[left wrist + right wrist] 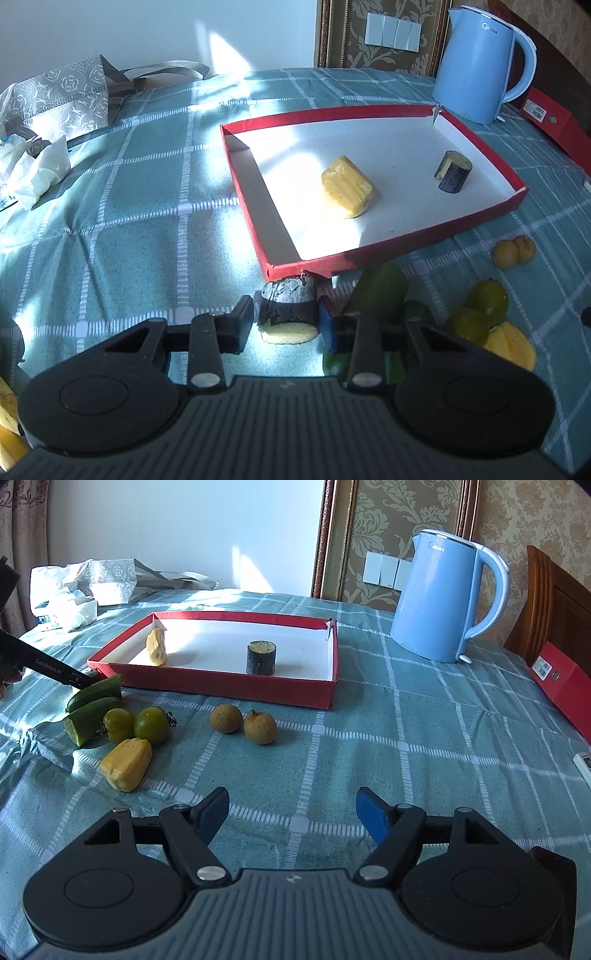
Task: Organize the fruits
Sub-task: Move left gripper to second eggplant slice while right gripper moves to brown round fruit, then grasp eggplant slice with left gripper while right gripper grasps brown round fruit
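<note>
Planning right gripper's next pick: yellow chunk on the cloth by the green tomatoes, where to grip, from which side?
Grip the yellow chunk across its narrow width at mid-length, coming from above. It lies flat and elongated; the green tomatoes crowd its far end, so the long flanks are clearest.

"Midea" on kettle (441, 598); "GenRobot.AI" on left gripper (55, 670)
</note>
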### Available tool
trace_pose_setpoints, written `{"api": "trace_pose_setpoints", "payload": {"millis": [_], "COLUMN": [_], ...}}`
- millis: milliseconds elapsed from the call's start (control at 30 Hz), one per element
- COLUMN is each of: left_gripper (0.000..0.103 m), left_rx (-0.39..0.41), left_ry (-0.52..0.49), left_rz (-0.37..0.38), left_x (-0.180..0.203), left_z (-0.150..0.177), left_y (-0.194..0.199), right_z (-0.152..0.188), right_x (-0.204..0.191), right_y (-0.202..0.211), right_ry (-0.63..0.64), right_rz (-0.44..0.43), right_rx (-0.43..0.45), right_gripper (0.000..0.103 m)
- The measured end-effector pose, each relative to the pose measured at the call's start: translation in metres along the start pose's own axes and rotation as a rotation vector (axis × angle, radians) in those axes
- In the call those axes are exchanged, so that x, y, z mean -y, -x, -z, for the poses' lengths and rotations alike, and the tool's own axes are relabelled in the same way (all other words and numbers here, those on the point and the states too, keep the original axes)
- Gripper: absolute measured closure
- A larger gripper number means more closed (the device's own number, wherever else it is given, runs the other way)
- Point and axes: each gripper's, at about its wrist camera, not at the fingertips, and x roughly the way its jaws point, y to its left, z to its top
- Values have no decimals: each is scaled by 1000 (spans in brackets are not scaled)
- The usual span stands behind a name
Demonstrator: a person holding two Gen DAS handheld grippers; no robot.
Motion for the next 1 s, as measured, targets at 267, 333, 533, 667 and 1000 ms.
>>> {"api": "trace_pose_setpoints", "payload": {"millis": [267, 333, 533, 667, 1000], "left_gripper": [72, 72, 72, 72, 72], "left_rx": [38, 64, 158, 156, 89], "left_ry": [-16, 4, 74, 100, 115], "left_rz": [-65, -85, -102, -87, -49], "left_x": [9, 7, 2, 6, 30], "left_z": [7, 9, 16, 31, 69], "left_y": [4, 11, 58, 78, 94], "right_z": [-4, -7, -21, -30, -47], "right_x": [-1, 1, 8, 5, -21], "right_y": [1, 0, -3, -16, -65], "right_ry": [0, -2, -16, 6, 163], "right_rz": [-1, 1, 19, 18, -74], "right_rx": [20, 28, 67, 58, 36], "right_gripper": [28, 28, 28, 28, 45]}}
